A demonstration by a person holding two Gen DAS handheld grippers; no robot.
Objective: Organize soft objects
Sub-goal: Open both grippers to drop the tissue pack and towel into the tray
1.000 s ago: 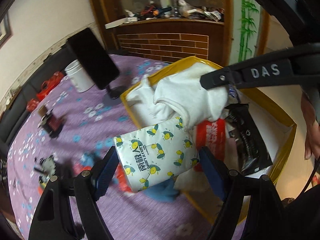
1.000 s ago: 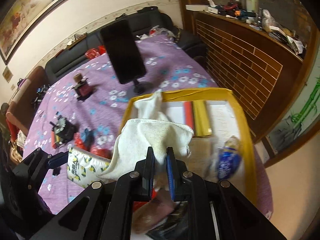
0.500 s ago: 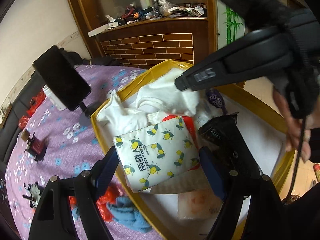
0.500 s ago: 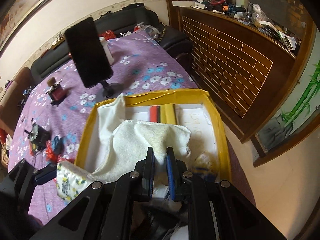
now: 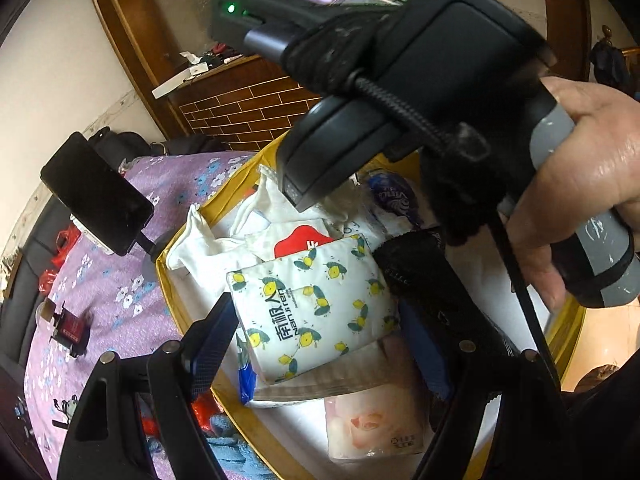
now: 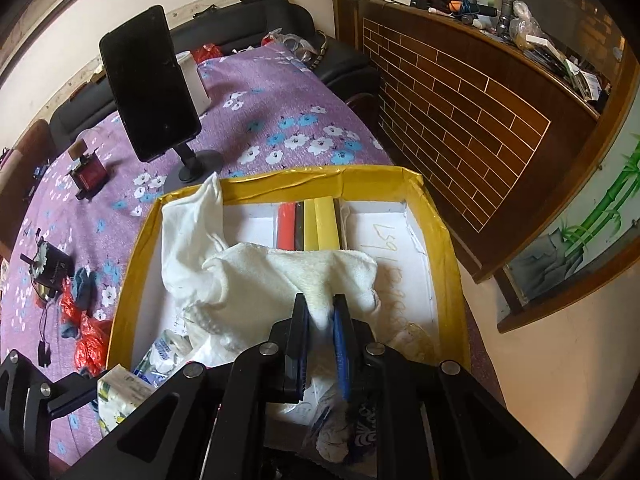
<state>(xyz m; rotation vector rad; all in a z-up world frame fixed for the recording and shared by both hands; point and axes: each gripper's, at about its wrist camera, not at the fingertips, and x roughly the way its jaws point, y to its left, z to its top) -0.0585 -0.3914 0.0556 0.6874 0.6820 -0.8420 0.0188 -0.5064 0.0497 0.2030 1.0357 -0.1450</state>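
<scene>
While both claws carry soft goods over the yellow-rimmed box (image 6: 444, 232), sorting looks well under way.
Left claw (image 5: 316, 328) grips a lemon-print tissue pack (image 5: 316, 304); right claw (image 6: 322, 316) pinches a white towel (image 6: 296, 272). Several packs already lie inside; blue cloth (image 6: 82, 280) and red bags (image 6: 90, 340) remain on the desk (image 6: 260, 112).

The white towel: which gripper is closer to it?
Right. The right gripper has its jaws shut on the white towel over the yellow box. The left gripper holds the lemon-print tissue pack, nearer the box's front.
</scene>
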